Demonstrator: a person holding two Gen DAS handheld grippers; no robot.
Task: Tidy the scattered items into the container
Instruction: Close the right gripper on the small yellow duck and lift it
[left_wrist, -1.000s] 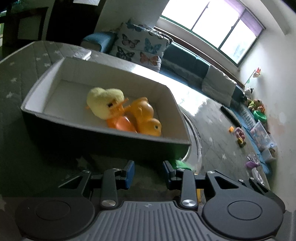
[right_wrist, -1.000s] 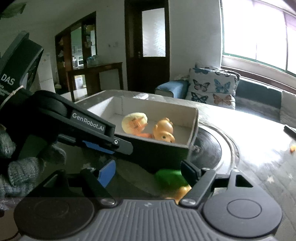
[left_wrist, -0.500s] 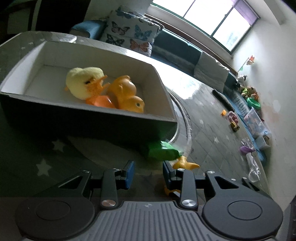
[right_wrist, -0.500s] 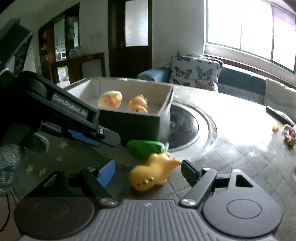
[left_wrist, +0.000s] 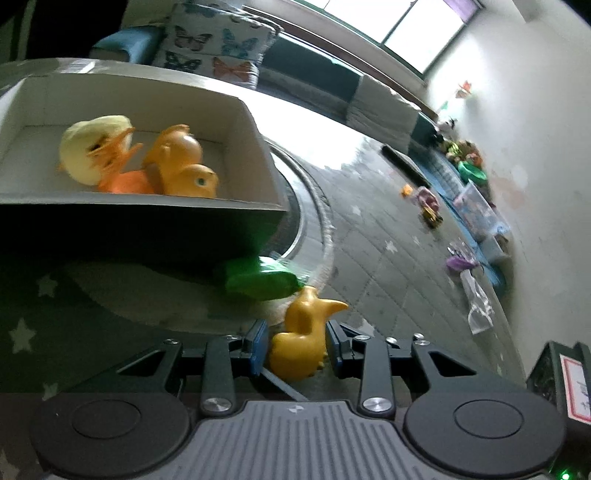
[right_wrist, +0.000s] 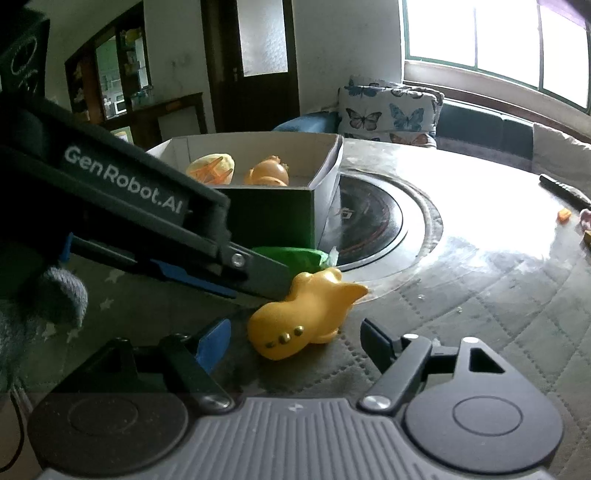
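A yellow rubber duck (left_wrist: 301, 341) lies on its side on the quilted table cover, in front of the box; it also shows in the right wrist view (right_wrist: 301, 321). My left gripper (left_wrist: 293, 349) is open, with its fingers on either side of the duck. My right gripper (right_wrist: 295, 341) is open and empty, just short of the same duck. A green packet (left_wrist: 260, 278) lies against the box's near corner. The box (left_wrist: 255, 122) has dark outer walls and a white inside and holds a pale yellow plush chick (left_wrist: 90, 151) and an orange rubber duck (left_wrist: 183, 170).
A round hotplate (right_wrist: 365, 218) is set in the table beside the box. Small toys (left_wrist: 428, 203) and a dark remote (left_wrist: 404, 166) lie at the table's far side. A butterfly cushion (right_wrist: 388, 109) sits on the sofa behind.
My left gripper has moved forward and right from the box's front wall and now straddles the yellow duck. My right gripper has closed in on the duck from the other side.
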